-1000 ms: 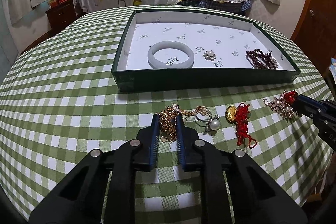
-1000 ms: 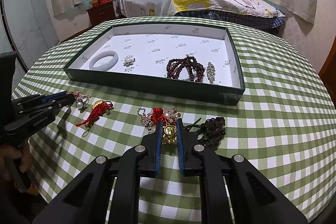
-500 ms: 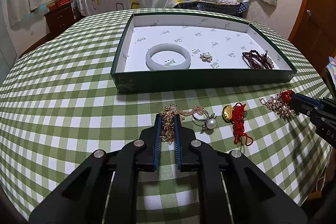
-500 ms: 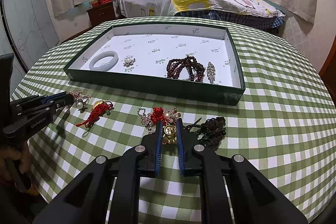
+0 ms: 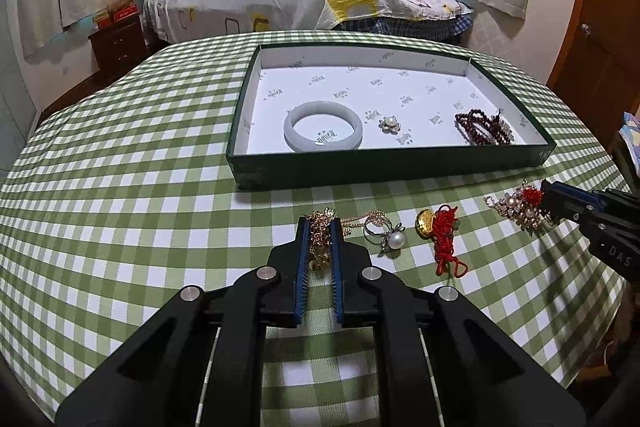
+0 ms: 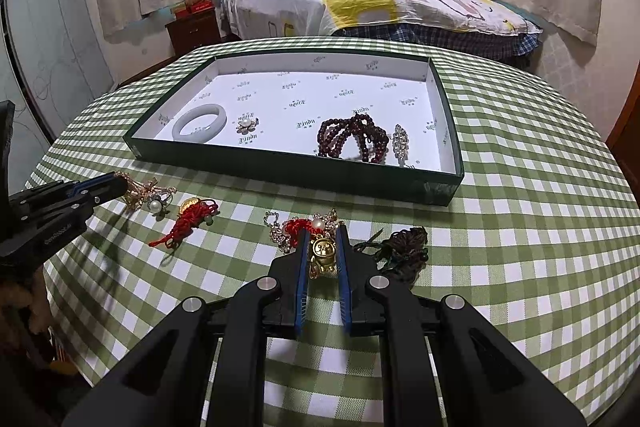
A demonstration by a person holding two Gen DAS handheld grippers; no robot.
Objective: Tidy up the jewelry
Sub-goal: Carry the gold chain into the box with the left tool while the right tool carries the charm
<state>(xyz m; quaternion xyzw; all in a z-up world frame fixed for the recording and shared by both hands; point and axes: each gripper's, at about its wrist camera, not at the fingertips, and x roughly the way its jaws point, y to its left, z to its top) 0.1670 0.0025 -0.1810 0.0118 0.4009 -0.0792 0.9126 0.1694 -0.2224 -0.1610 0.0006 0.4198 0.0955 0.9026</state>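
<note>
A dark green tray (image 5: pixel 384 173) with a white lining holds a pale jade bangle (image 5: pixel 323 126), a pearl brooch (image 5: pixel 389 125) and dark red beads (image 5: pixel 482 127). My left gripper (image 5: pixel 320 227) is shut on a gold chain necklace (image 5: pixel 320 243) on the checked cloth before the tray. My right gripper (image 6: pixel 322 237) is shut on a gold figure charm (image 6: pixel 323 255) tied to a red-knot pearl ornament (image 6: pixel 304 225). A pearl ring (image 5: pixel 386 233) and a gold coin with a red knot (image 5: pixel 438 229) lie between them.
A dark cord tangle (image 6: pixel 400 251) lies right of the right gripper. A crystal brooch (image 6: pixel 401 141) rests in the tray's right end. The round table's edge (image 5: pixel 600 307) drops off close at the right. A bed (image 5: pixel 304 3) stands behind.
The left gripper's fingers have closed in on the gold chain, and the view has drawn back and up a little. The right gripper has stayed still on its charm.
</note>
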